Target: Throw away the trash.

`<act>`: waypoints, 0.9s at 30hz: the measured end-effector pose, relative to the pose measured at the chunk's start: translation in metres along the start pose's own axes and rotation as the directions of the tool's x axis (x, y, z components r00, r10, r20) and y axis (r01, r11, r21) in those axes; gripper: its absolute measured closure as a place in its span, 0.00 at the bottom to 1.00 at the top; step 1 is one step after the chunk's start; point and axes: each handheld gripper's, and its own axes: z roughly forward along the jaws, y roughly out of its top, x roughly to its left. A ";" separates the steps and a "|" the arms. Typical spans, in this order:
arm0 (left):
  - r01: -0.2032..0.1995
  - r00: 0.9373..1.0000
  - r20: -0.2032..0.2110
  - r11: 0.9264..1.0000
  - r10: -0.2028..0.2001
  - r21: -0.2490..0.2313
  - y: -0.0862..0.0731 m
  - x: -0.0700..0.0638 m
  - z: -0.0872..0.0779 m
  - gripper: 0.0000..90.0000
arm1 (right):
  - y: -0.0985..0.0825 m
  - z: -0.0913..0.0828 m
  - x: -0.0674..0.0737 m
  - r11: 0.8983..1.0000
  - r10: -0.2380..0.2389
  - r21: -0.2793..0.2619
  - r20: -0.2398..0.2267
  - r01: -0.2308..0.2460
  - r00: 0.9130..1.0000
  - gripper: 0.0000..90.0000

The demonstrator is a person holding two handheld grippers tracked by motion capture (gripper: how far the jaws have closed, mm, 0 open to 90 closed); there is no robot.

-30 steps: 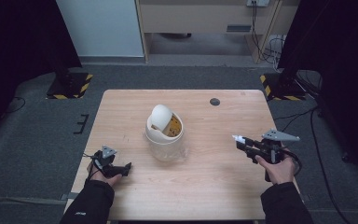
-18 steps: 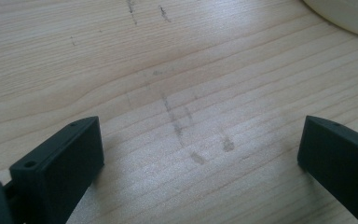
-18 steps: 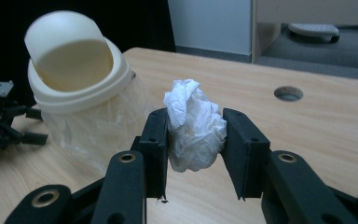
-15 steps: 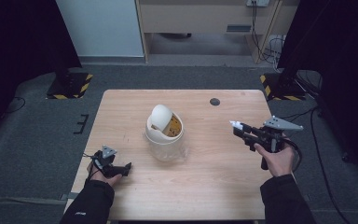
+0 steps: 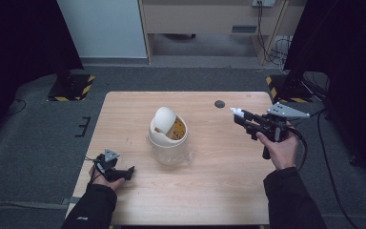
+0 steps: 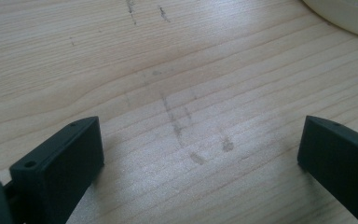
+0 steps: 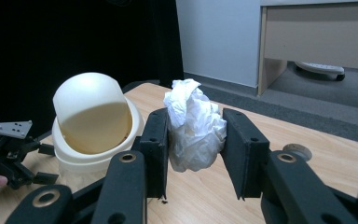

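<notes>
One crumpled tissue (image 7: pixel 193 126) sits clamped between the right gripper's (image 7: pixel 195 154) jaws, held above the table (image 5: pixel 219 186) at the bin's (image 5: pixel 167 136) three o'clock. There is one bin. The high view shows its tilted lid and the left gripper (image 5: pixel 116 170) at seven o'clock; the left gripper view shows jaws spread wide, empty.

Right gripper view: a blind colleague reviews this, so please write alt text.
The right tongs are shut on a crumpled white tissue, held above a wooden table. Behind, to the left, stands a cream bin with a swing lid; the other tongs rest at far left.
</notes>
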 end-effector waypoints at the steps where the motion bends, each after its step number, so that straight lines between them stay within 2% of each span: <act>1: 0.000 1.000 0.000 1.000 0.000 0.000 0.000 0.000 0.000 0.00 | 0.002 0.001 0.001 1.000 -0.003 -0.004 -0.003 0.003 1.000 0.70; 10: 0.000 1.000 0.000 1.000 0.000 0.000 0.000 0.000 0.000 0.00 | 0.018 0.014 0.009 1.000 -0.025 -0.011 -0.028 0.025 0.999 0.70; 13: 0.000 1.000 0.000 1.000 0.000 0.000 0.000 0.000 0.000 0.00 | 0.022 0.019 0.014 0.999 -0.051 -0.004 -0.030 0.051 0.998 0.70; 23: 0.000 1.000 0.000 1.000 0.000 0.000 0.000 0.000 0.000 0.00 | 0.034 0.032 0.022 0.998 -0.063 -0.006 -0.055 0.063 0.997 0.70; 27: 0.000 1.000 0.001 1.000 0.000 0.000 0.000 0.000 0.000 0.00 | 0.039 0.039 0.028 0.997 -0.082 -0.018 -0.076 0.080 0.994 0.70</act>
